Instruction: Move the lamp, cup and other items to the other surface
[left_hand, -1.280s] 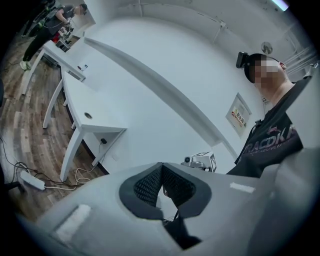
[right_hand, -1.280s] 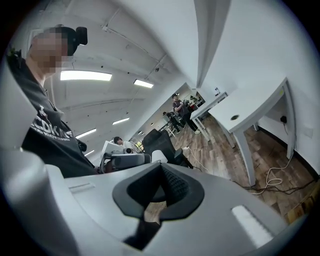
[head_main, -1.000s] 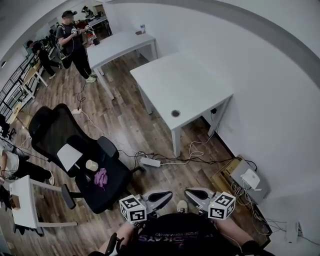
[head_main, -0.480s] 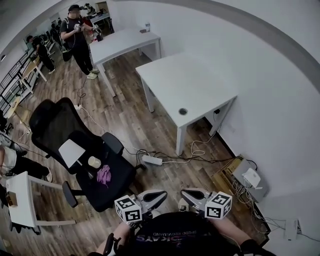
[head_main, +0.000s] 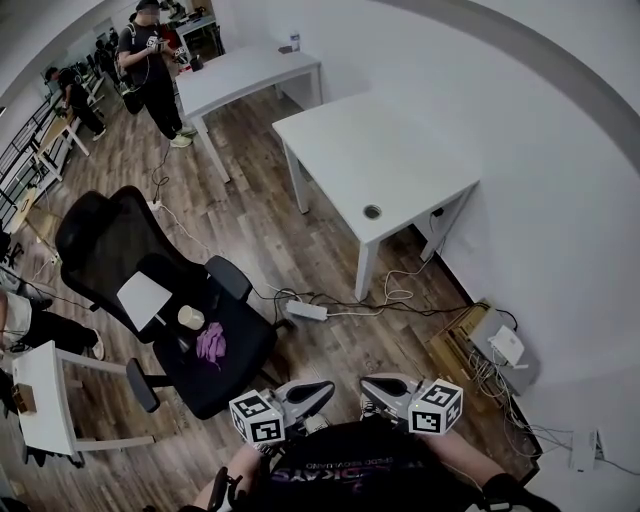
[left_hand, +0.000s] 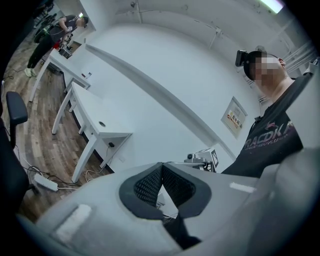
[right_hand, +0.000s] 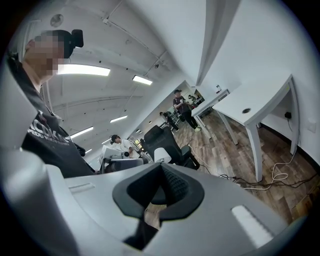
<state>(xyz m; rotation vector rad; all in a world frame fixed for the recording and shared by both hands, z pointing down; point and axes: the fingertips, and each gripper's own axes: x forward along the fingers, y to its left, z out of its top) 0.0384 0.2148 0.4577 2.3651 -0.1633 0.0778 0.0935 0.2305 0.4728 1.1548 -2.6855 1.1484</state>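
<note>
A black office chair (head_main: 100, 240) stands at the left of the head view. On its seat lie a flat white item (head_main: 143, 298), perhaps the lamp, a pale cup (head_main: 190, 317) and a purple cloth (head_main: 211, 343). The bare white table (head_main: 380, 150) stands beyond it by the wall. My left gripper (head_main: 318, 390) and right gripper (head_main: 378, 386) hover side by side near my chest, well short of the chair. Both are shut with nothing between the pads. The left gripper (left_hand: 161, 165) faces the table (left_hand: 95, 117). The right gripper (right_hand: 161, 166) faces the chair (right_hand: 165, 142).
A power strip (head_main: 305, 309) and cables lie on the wood floor between chair and table. Boxes and a white device (head_main: 495, 345) sit by the wall at right. A second table (head_main: 245, 75) and a standing person (head_main: 150, 60) are farther back. A small white table (head_main: 45, 400) stands at left.
The chair, table and standing person have slid slightly up in the head view as the camera moved. Both grippers stay shut and empty at the chest.
</note>
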